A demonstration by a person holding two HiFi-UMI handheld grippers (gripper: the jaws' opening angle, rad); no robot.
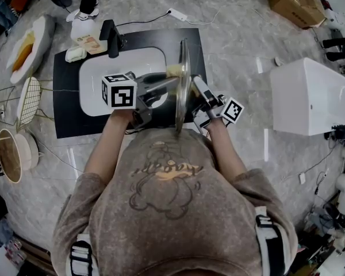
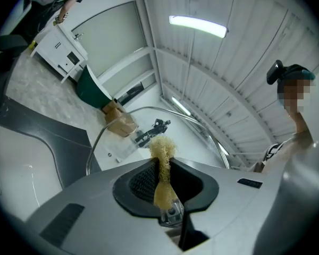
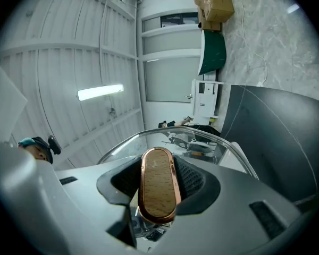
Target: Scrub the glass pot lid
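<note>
Brown bear-print sweatshirt (image 1: 167,188) close below round glass pot lid (image 1: 184,85): drop risk.
Left gripper (image 2: 160,166) pinching frayed yellow fibre scrubber (image 2: 162,152), right at lid held on edge over black tabletop (image 1: 69,119); right gripper (image 3: 158,169) clamped on oval wooden handle (image 3: 157,193). Hard sideways push could twist lid loose.

The glass pot lid (image 1: 184,79) stands upright on edge, clear with a metal rim. Its oval wooden handle (image 3: 158,187), edged in copper, faces right and is clamped in the right gripper (image 3: 158,169). A pale yellow fibrous scrubber (image 2: 161,149), pinched in the left gripper (image 2: 161,175), has its frayed tip at the lid's left face, towards the far rim.
</note>
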